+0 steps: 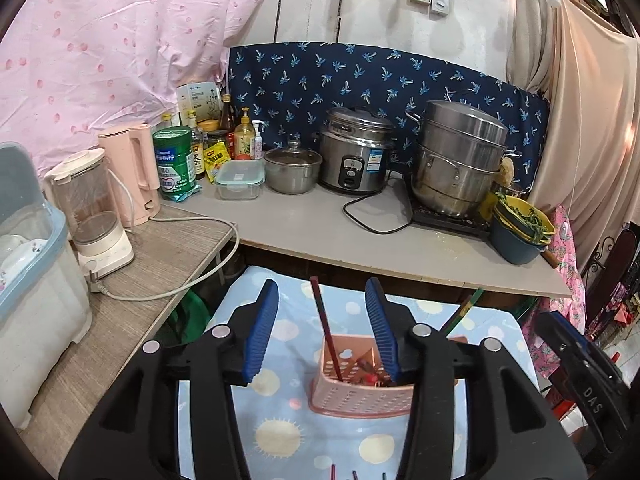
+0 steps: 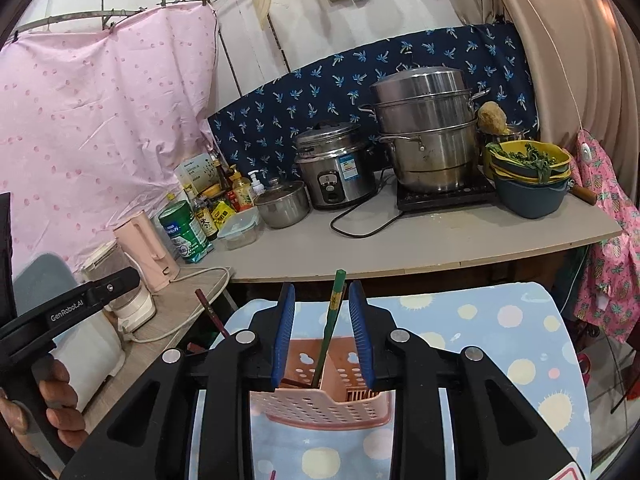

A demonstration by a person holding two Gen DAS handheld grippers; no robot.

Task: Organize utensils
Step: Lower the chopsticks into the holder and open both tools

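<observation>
A pink perforated utensil basket (image 1: 360,390) stands on a blue cloth with suns and dots (image 1: 280,432). In the left wrist view my left gripper (image 1: 322,328) is open just above the basket. A dark red chopstick (image 1: 325,328) stands in the basket between the blue pads, touching neither. A green chopstick (image 1: 464,312) leans out to the right. In the right wrist view my right gripper (image 2: 323,336) is open over the same basket (image 2: 316,404). The green chopstick (image 2: 331,320) stands free between its pads. The red chopstick (image 2: 212,312) leans off to the left.
Behind the cloth runs a grey counter (image 1: 320,232) with a rice cooker (image 1: 354,152), a stacked steel steamer (image 1: 460,160), a small pot (image 1: 292,168) and bowls of greens (image 1: 520,232). At the left stand a kettle (image 1: 132,172), a blender (image 1: 96,216) and a loose cord (image 1: 168,280).
</observation>
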